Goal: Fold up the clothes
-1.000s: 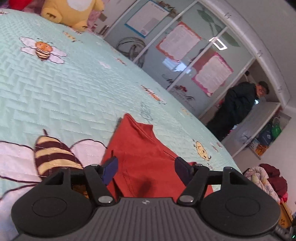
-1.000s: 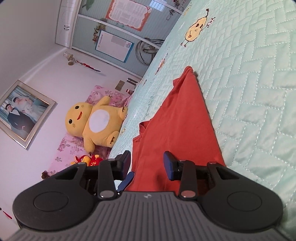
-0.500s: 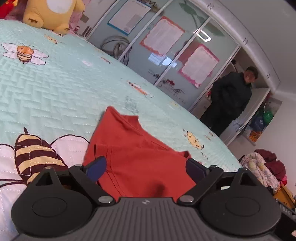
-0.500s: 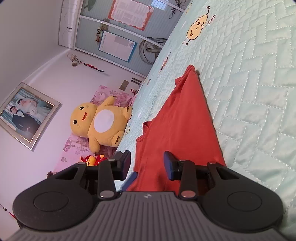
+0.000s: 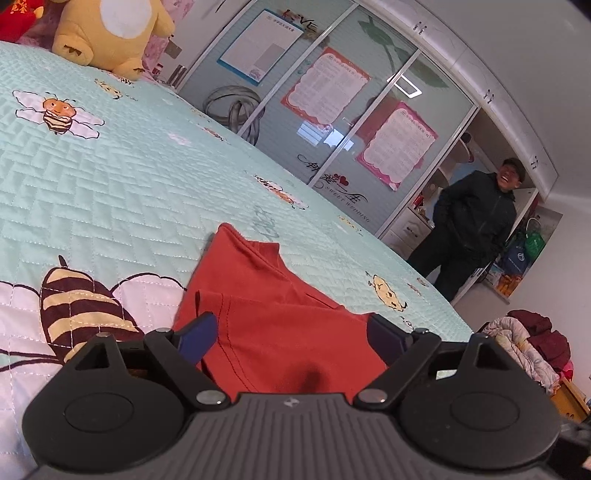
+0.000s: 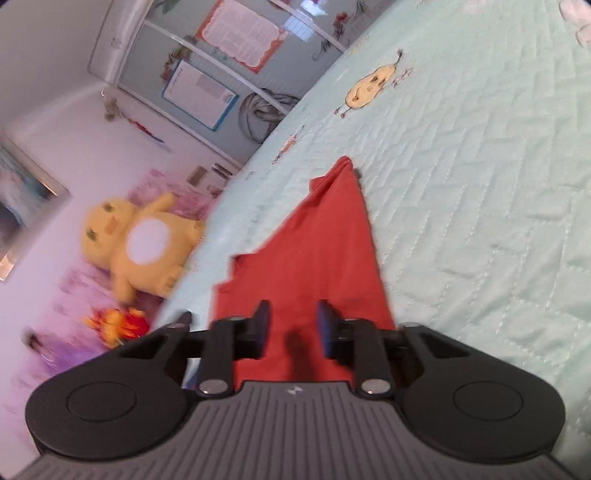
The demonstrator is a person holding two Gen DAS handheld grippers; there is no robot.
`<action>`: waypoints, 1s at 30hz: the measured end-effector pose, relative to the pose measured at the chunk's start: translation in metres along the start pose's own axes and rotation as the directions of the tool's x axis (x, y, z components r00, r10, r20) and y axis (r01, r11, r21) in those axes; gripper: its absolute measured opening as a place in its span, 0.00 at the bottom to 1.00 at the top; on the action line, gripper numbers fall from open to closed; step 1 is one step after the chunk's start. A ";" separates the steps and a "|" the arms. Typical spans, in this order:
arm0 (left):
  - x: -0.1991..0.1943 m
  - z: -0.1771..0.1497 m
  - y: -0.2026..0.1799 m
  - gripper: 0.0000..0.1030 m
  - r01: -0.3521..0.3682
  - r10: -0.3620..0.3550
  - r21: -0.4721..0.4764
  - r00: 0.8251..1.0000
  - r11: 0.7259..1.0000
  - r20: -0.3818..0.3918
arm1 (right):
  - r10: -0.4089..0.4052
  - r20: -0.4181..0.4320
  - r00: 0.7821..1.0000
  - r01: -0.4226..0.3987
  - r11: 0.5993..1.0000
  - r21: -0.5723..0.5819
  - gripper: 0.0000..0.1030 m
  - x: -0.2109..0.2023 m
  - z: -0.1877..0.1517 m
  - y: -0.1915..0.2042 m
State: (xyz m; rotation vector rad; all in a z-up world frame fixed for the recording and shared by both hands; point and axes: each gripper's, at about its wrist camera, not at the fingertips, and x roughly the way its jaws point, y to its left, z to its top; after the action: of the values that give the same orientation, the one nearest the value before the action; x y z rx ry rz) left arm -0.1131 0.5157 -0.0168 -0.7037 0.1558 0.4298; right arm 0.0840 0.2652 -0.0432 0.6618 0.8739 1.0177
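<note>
A red garment (image 5: 258, 280) lies folded into a narrow shape on the mint quilted bedspread (image 5: 110, 177). My left gripper (image 5: 291, 334) hovers low over its near end, wide open, one finger on each side of the cloth. In the right wrist view the same red garment (image 6: 325, 236) runs away from me to a point. My right gripper (image 6: 293, 326) sits over its near edge, fingers a small gap apart, red cloth showing in the gap. I cannot see the cloth being pinched.
A yellow plush toy (image 5: 107, 33) sits at the head of the bed, with a red toy (image 6: 118, 325) beside it. A person in dark clothes (image 5: 476, 229) stands by the glass wardrobe doors (image 5: 332, 103). A pile of clothes (image 5: 528, 343) lies beyond the bed's edge.
My left gripper's fingers have spread much wider. My right gripper's fingers have drawn somewhat closer, and it has swung, so its view is blurred and the garment sits more centred.
</note>
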 end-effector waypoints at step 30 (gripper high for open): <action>-0.001 0.001 0.004 0.89 0.016 -0.016 -0.029 1.000 0.999 0.008 | -0.022 0.017 1.000 0.024 0.990 -0.137 0.63 -0.006 -0.001 0.015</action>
State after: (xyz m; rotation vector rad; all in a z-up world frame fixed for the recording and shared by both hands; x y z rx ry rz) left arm -0.1159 0.5184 -0.0181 -0.7310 0.1364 0.4202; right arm 0.0754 0.2657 -0.0300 0.5423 0.7885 1.0408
